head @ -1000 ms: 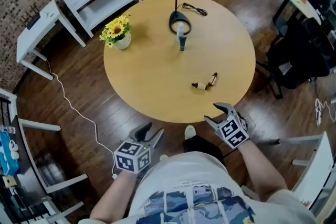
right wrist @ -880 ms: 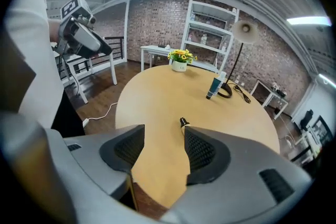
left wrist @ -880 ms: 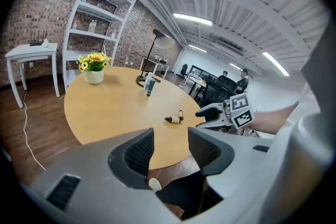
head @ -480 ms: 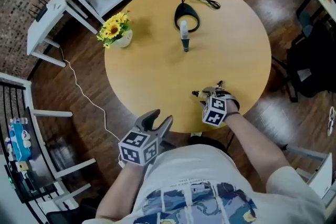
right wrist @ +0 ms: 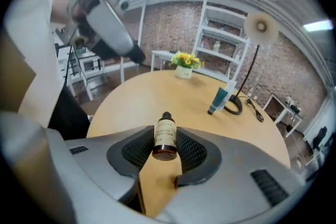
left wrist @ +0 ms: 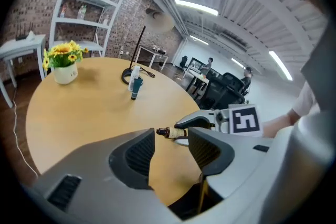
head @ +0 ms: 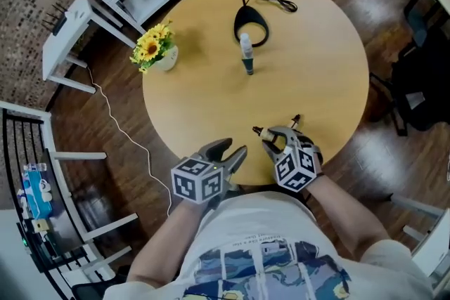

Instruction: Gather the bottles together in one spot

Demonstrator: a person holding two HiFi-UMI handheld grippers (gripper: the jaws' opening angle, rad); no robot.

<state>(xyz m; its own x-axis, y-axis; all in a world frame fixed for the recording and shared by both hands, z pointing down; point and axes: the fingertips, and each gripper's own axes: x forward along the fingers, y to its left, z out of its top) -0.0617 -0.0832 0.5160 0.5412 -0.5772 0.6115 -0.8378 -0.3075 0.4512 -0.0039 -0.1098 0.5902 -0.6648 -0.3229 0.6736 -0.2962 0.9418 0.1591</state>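
Right gripper point(head: 272, 140), jaws just closing, clenches the brown bottle point(right wrist: 165, 138) near the desk point(head: 211, 81) edge; left gripper point(left wrist: 170, 139) hangs released. A pinch on its round body could let it slip and roll off.

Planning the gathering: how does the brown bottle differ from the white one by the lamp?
The brown bottle is amber with a pale label; the white bottle stands on a teal cap. The brown bottle lies between the right tool's jaws, which have just been closing on it; the white bottle stands free, untouched. Both are small.
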